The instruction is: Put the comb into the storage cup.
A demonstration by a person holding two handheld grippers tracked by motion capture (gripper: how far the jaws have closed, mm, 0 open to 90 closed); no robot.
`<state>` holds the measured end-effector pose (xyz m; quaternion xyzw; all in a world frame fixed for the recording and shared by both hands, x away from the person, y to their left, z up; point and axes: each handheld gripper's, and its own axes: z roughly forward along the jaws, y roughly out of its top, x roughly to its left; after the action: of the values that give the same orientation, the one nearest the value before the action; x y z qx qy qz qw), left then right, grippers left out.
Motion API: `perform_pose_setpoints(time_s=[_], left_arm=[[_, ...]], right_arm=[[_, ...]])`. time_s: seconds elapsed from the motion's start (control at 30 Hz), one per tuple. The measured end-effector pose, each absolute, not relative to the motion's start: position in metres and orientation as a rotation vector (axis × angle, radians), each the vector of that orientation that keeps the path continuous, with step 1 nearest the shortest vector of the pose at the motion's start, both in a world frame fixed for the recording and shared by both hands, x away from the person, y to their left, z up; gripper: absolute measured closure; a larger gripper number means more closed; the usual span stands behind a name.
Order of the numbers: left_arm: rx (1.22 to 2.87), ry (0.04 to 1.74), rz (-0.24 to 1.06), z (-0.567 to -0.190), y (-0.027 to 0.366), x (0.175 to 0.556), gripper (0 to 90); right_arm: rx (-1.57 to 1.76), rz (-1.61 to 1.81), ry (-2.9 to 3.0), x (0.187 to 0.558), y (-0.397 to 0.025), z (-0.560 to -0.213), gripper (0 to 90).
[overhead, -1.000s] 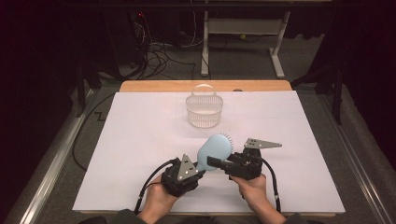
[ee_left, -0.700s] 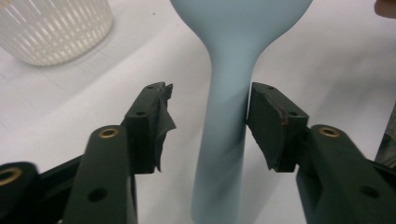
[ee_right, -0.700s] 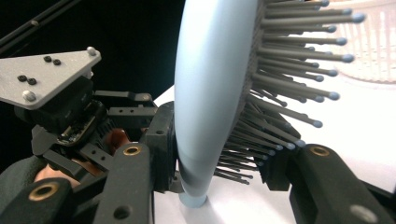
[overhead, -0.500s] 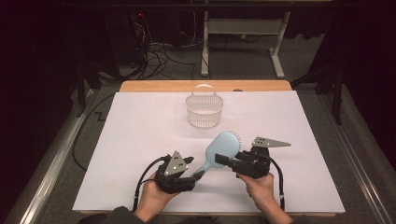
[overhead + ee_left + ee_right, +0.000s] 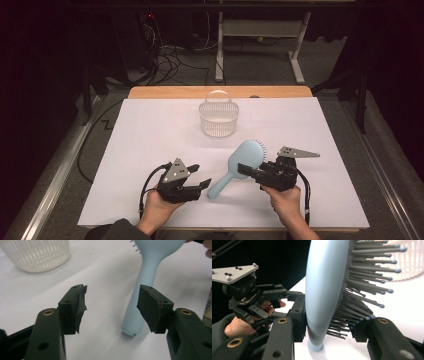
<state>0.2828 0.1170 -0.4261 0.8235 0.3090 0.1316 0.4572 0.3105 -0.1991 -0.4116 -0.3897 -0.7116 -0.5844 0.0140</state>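
A light blue hairbrush (image 5: 241, 161) (image 5: 324, 285) lies slanted at the table's front middle, its handle end on the white sheet. My right gripper (image 5: 246, 170) (image 5: 329, 326) is shut on the brush head, one jaw against the smooth back and the other in the bristles. My left gripper (image 5: 201, 176) (image 5: 111, 305) stands open just left of the handle tip, with nothing between its jaws. In the left gripper view the hairbrush (image 5: 142, 290) handle lies beyond the right jaw. The right gripper view has the left gripper (image 5: 284, 293) behind the brush.
A white slotted basket (image 5: 218, 119) (image 5: 37, 255) (image 5: 409, 265) with a handle stands behind the brush near the table's (image 5: 150, 130) middle back. A wooden edge runs along the far side, with floor and cables beyond.
My right gripper has carried the brush a little right and away from the left gripper. The left gripper has drawn back to the left, and its jaws now stand apart off the handle.
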Motion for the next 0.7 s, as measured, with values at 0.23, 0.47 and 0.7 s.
perform_pose_setpoints(time_s=[0.23, 0.47, 0.7], left_arm=[[2.01, 0.782, 0.342, -0.428, 0.127, 0.286, 39.0], [2.005, 0.8, 0.35, -0.43, 0.133, 0.288, 38.4], [1.996, 0.828, 0.354, -0.432, 0.14, 0.29, 38.4]], right_arm=[[-1.244, -1.827, -2.222, 0.308, -0.207, -0.409, 56.4], [-1.289, -1.847, -2.22, 0.305, -0.221, -0.404, 56.4], [-1.326, -1.853, -2.237, 0.304, -0.234, -0.399, 56.5]])
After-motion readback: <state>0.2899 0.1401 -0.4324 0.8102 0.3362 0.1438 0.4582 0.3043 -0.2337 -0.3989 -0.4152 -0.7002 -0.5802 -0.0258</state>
